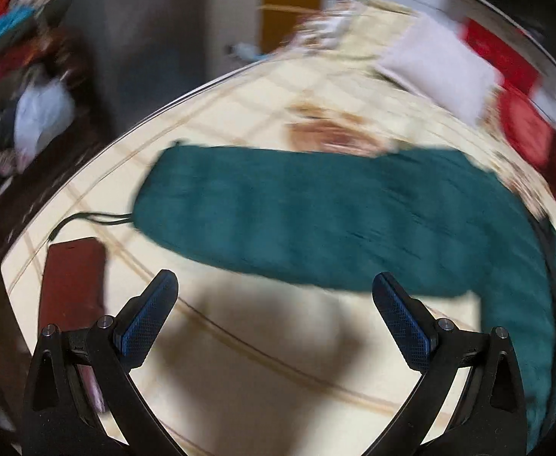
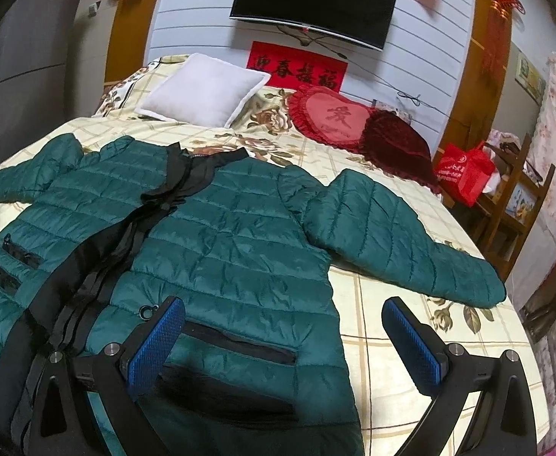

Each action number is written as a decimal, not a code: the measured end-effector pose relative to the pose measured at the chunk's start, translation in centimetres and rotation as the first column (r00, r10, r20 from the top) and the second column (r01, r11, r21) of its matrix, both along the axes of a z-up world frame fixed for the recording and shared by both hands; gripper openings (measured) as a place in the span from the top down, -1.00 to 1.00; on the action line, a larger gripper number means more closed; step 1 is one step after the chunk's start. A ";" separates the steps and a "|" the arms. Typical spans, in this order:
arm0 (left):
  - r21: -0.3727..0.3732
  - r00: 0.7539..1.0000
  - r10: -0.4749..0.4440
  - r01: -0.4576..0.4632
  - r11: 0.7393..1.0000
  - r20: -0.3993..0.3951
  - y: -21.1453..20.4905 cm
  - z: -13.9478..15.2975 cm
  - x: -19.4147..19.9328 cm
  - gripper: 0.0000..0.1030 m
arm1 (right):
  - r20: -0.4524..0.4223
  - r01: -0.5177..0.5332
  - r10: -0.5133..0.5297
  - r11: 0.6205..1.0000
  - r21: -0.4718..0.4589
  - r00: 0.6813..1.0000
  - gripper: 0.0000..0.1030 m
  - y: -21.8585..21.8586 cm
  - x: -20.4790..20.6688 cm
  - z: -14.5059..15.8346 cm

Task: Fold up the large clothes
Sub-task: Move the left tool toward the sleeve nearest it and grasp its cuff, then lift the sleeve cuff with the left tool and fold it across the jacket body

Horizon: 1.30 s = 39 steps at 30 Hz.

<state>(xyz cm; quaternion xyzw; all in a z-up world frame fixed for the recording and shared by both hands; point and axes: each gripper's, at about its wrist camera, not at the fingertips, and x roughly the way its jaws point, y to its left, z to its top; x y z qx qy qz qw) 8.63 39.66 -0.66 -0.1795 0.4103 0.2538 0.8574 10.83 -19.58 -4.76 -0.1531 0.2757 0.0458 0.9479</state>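
In the left wrist view, which is blurred, a dark red phone point(image 1: 73, 277) lies at the lower left of the frame on the cream checked bedspread point(image 1: 278, 361), with a thin black cord point(image 1: 88, 217) just above it. Across the middle stretches one sleeve of the green quilted jacket point(image 1: 297, 212), running from centre left to the right edge. The left claw point(image 1: 274, 285) stands wide open at the bottom, holding nothing, over bare bedspread just below the sleeve.

In the right wrist view the jacket point(image 2: 221, 235) lies flat, front up, filling the left and centre of the frame. Its zipper point(image 2: 88, 277) is open with black lining showing, and the other sleeve point(image 2: 399, 239) reaches out to the right. The right claw point(image 2: 283, 311) is wide open and empty at the bottom; its left finger sits over the jacket's lower front by a pocket, its right finger over the bedspread. A white pillow point(image 2: 206, 91) and red cushions point(image 2: 335, 117) lie at the top.
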 end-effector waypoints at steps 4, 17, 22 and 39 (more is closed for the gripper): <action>-0.105 0.993 0.116 -0.119 0.987 -0.032 5.7 -3.0 0.7 -0.99 | -0.010 -0.008 0.007 1.000 -0.012 1.000 -1.00 0.3 0.3 -0.3; -0.093 0.986 0.167 -0.164 0.982 0.020 9.5 -5.3 4.8 -0.16 | -0.043 -0.003 0.001 0.999 -0.039 0.999 -1.00 0.9 1.1 -1.1; -0.084 0.987 0.136 -0.130 0.988 0.080 9.2 -4.3 5.2 0.75 | -0.045 -0.007 0.005 0.999 -0.050 0.999 -1.00 1.2 1.2 -1.3; 0.008 0.891 -0.177 0.192 0.981 0.417 -2.0 7.3 5.3 0.79 | -0.014 0.001 -0.001 1.000 0.001 1.000 -1.00 0.5 0.8 -0.5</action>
